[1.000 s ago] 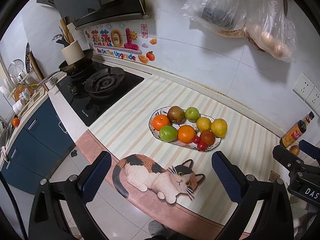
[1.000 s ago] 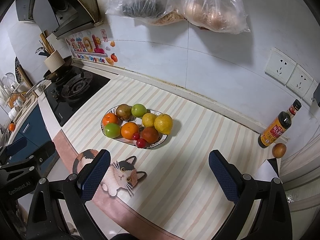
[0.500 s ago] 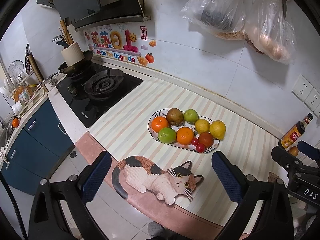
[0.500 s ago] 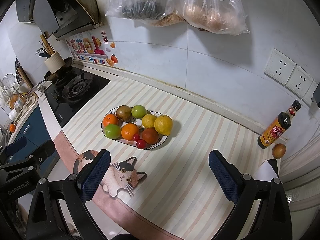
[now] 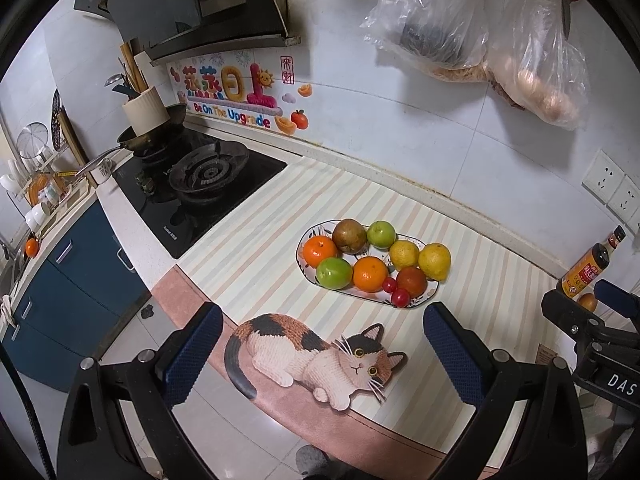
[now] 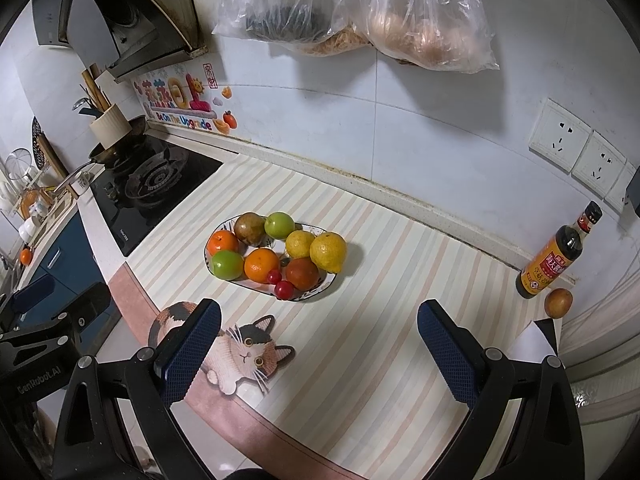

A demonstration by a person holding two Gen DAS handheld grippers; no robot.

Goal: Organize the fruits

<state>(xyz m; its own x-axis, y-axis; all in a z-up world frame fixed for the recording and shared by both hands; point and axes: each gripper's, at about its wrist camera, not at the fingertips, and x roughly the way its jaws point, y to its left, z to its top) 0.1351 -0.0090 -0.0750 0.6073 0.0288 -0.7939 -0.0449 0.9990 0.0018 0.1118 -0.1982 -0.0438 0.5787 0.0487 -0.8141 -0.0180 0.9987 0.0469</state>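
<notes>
An oval patterned plate sits on the striped mat and holds several fruits: oranges, green apples, yellow lemons, a brown fruit and small red tomatoes. A lone brown fruit lies beside the sauce bottle at the right; it also shows in the left wrist view. My left gripper is open and empty, in front of the plate above the counter's front edge. My right gripper is open and empty, to the right of it.
A sauce bottle stands at the right by the wall. A gas hob with a pan is at the left. Plastic bags hang on the wall above. A cat picture marks the mat's front edge.
Both grippers have drawn back slightly from the plate, which looks a little smaller and farther. Both stay open and empty. No fruit has moved.
</notes>
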